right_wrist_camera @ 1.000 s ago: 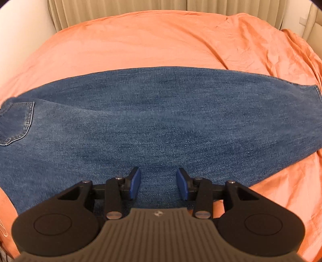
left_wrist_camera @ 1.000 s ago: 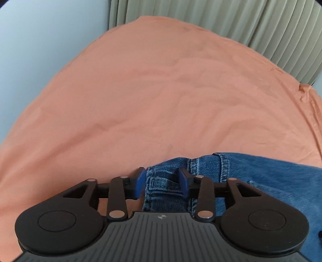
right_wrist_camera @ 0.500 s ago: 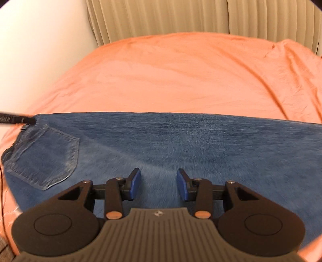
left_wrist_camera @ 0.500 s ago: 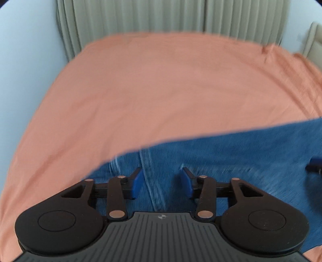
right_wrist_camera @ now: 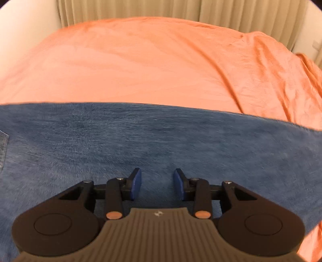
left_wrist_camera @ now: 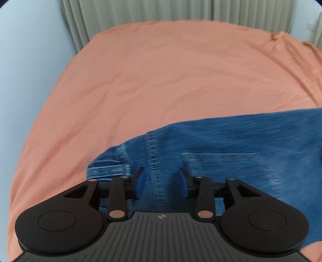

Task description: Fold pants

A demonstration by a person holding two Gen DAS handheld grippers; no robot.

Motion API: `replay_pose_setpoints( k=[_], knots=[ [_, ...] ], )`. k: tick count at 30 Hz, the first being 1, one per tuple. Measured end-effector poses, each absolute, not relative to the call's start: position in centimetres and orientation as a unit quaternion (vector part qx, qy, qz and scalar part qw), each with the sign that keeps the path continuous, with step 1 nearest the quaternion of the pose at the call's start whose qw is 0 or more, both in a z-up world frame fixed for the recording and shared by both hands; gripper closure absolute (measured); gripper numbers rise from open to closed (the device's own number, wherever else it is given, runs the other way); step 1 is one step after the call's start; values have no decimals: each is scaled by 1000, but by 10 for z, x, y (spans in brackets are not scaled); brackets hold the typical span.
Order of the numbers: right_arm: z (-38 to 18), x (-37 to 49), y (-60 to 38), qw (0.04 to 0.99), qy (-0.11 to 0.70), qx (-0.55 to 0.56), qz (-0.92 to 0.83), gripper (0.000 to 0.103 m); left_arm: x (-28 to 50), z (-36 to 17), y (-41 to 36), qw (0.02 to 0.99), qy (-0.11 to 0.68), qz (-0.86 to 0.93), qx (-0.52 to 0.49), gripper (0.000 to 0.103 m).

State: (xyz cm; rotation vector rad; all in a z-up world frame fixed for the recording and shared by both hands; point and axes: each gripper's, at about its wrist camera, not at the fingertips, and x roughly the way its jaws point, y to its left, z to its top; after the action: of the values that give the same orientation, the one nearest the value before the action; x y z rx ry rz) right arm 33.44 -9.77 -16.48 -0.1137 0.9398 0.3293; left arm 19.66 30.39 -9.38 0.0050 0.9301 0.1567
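Denim fills the lower part of both wrist views: the blue pants [left_wrist_camera: 241, 145] lie spread flat on a bed under an orange sheet [left_wrist_camera: 161, 80], running crosswise to both cameras. At the left end, the left wrist view shows the waistband [left_wrist_camera: 108, 169] and a stitched seam [left_wrist_camera: 155, 171] that runs toward the camera. The left gripper [left_wrist_camera: 161, 179] hangs over that seam, which passes between the blue pads [left_wrist_camera: 140, 181]. The jaws are closing, yet they stand apart with nothing clamped; I cannot tell whether the tips touch the cloth. Just to the right of them sits a back pocket [left_wrist_camera: 221, 167].

Further right, the right gripper [right_wrist_camera: 157, 182] is poised above the plain middle of the leg, with denim showing behind and between its pads [right_wrist_camera: 135, 184]. Its jaws too are closing but remain released, pinching no fold. The far edge of the pants draws a nearly straight line across the sheet, which rumples into ridges toward the right. Pale pleated curtains [right_wrist_camera: 161, 10] hang behind the bed.
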Motion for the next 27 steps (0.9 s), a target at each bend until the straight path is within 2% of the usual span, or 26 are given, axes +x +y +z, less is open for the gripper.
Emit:
replay_pose_setpoints(
  k=[7,15,20,27],
  knots=[
    [-131,343,-242,888,447,69,81,71,207,-77,252,895,443,21,-36,56],
    [-108,358,-436,889,405,212,-43,71,235,-102,169,892,449,-21,-39,55],
    [-129,381,-518,863,397,306,-69,71,243,-120,130,886,463,-23,-23,55],
    [-177,404,-559,833,396,379,-68,74,270,-138,107,872,488,-13,-23,55]
  ],
)
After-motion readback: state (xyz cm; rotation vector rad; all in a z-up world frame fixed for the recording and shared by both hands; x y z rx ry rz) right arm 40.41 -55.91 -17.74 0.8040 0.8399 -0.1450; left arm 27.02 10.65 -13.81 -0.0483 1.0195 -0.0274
